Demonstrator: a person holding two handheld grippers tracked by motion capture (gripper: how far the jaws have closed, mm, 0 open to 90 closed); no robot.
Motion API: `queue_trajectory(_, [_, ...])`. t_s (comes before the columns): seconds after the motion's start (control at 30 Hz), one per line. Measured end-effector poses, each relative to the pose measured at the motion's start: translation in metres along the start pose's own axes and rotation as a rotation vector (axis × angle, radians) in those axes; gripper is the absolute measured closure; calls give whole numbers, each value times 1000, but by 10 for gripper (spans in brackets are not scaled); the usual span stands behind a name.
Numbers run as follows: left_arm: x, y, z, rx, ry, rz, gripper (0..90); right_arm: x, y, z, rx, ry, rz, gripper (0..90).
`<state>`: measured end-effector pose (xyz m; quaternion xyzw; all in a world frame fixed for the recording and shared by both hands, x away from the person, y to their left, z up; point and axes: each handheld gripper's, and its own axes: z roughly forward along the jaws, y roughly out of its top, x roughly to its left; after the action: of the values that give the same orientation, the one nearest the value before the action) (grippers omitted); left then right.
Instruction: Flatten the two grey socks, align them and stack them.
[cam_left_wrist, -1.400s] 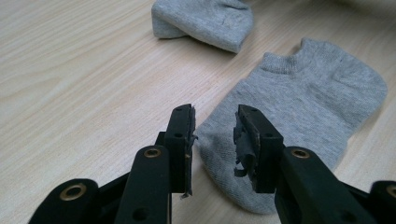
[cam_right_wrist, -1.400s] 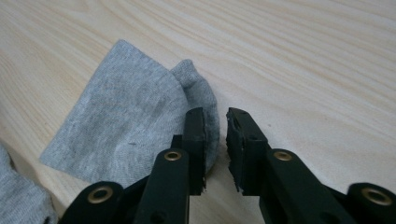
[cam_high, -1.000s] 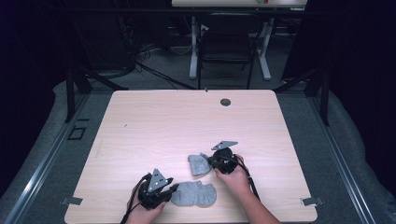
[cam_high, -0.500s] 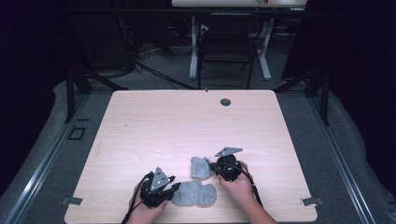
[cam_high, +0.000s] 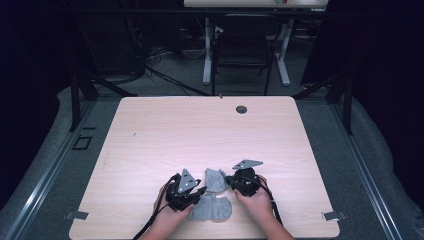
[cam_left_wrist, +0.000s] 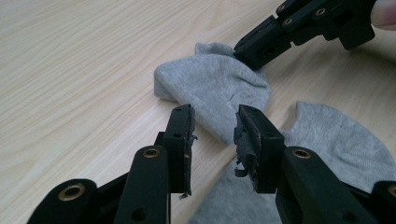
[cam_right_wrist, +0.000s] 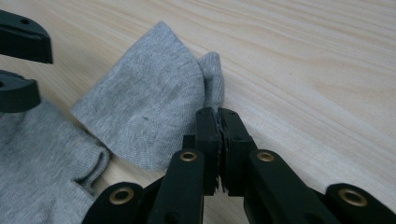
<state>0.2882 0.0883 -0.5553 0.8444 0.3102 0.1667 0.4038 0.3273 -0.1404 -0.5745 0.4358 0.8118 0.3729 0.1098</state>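
Pale wood-grain surface (cam_high: 165, 140) carries two grey socks near its front edge. One flat sock (cam_high: 212, 209) lies closest to me, between my hands. One folded sock (cam_high: 216, 180) lies just behind it, touching it. My right gripper (cam_right_wrist: 218, 122) has its jaws clenched on the edge of the folded sock, fabric pinched between the pads. My left gripper (cam_left_wrist: 213, 128) hovers over the near end of the folded sock with its jaws released, gripping nothing.
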Motion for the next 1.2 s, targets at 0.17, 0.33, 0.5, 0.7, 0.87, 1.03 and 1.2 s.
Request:
queue_trajectory(0.17, [-7,3,12,7,-14,12,663,-1,0,-1,1,8,6,876])
queue_trajectory(0.33, [-13,4,20,25,-10,35,635,-1,-1,0,-3,8,10,878])
queue_trajectory(0.5, [-16,9,26,38,-9,53,639,-1,-2,1,-5,10,10,880])
queue_trajectory(0.7, [-17,6,36,89,-19,58,656,-1,-2,1,-2,11,10,885])
queue_trajectory(0.87, [-16,5,40,100,-14,64,740,0,-2,0,8,13,3,887])
queue_trajectory(1.03, [-15,5,38,94,-15,63,888,0,-3,0,11,7,-3,888])
queue_trajectory(1.2, [-9,6,33,64,-5,41,900,0,-3,1,2,10,-7,889])
